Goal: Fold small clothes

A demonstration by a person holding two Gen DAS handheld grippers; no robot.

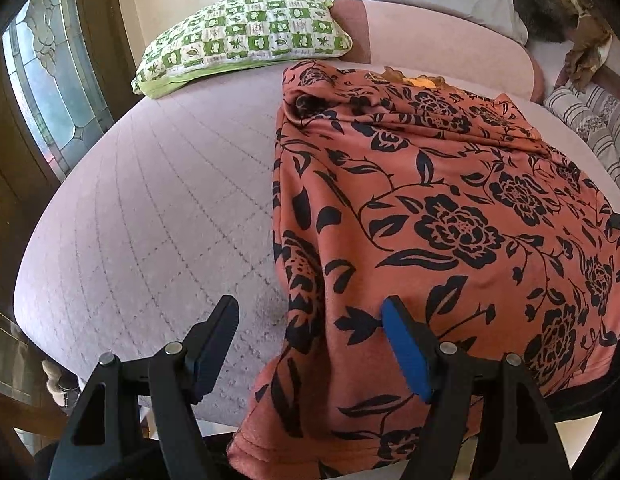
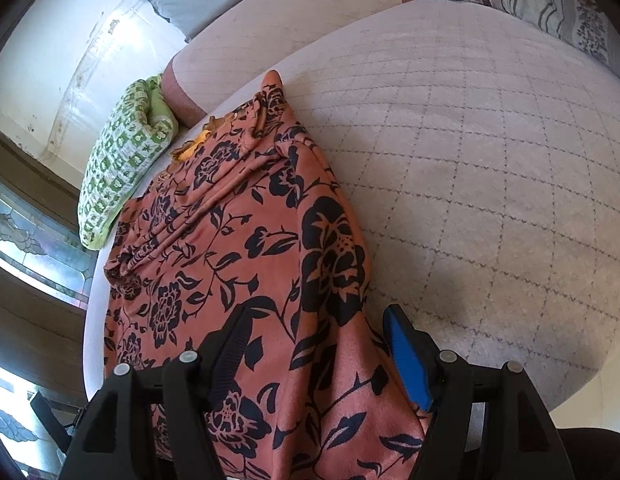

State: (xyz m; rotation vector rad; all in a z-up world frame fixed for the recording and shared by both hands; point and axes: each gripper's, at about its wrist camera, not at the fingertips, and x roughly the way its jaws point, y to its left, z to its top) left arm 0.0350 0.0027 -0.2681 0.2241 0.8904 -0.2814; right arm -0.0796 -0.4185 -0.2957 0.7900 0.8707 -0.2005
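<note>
While spread, garment (image 2: 245, 248) underlies right claw (image 2: 314, 344).

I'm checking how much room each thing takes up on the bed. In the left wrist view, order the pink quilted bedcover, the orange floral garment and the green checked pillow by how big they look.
1. Pink quilted bedcover: largest, though partly hidden under the garment.
2. Orange floral garment: close to the camera, so it looks bigger than it may be.
3. Green checked pillow: smallest, but farthest away.

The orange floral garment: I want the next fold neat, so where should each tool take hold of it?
Grip the orange floral garment at its two near corners, coming from the near bed edge where the hem hangs over. The left tool and right tool already straddle those side edges, open.
</note>
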